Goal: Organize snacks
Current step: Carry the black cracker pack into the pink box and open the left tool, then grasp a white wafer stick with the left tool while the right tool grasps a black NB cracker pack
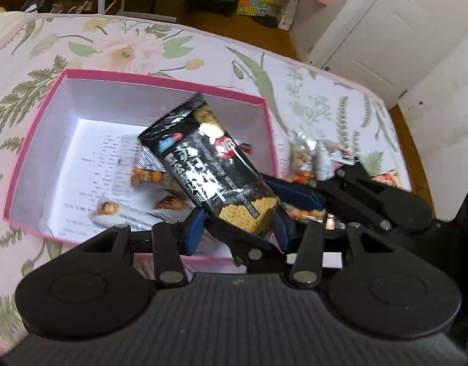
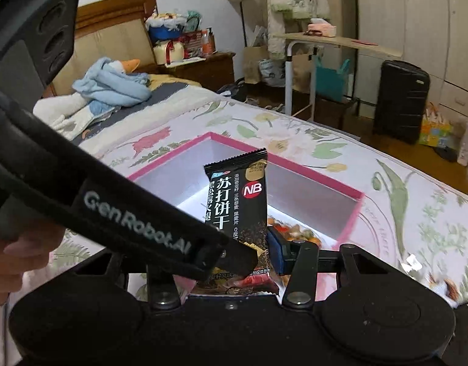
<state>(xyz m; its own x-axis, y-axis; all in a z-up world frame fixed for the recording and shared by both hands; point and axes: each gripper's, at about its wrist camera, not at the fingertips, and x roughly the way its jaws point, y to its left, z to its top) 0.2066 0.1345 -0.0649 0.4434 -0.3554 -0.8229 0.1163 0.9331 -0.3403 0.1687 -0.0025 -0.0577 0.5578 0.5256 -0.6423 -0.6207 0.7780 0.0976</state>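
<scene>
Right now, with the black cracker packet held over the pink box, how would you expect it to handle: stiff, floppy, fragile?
The black cracker packet probably handles fairly stiff: it stands straight up from the right gripper without drooping. Its glossy wrapper looks slippery, so it may slide between the fingers. Crackers are pictured on it, so the contents likely break under a hard squeeze. It should drop flat into the pink box.

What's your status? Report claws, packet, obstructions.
Right claw gripping black soda-cracker packet, upright over pink-rimmed white cardboard box. Left claw at packet's base, grip unclear. Drop path open.
</scene>
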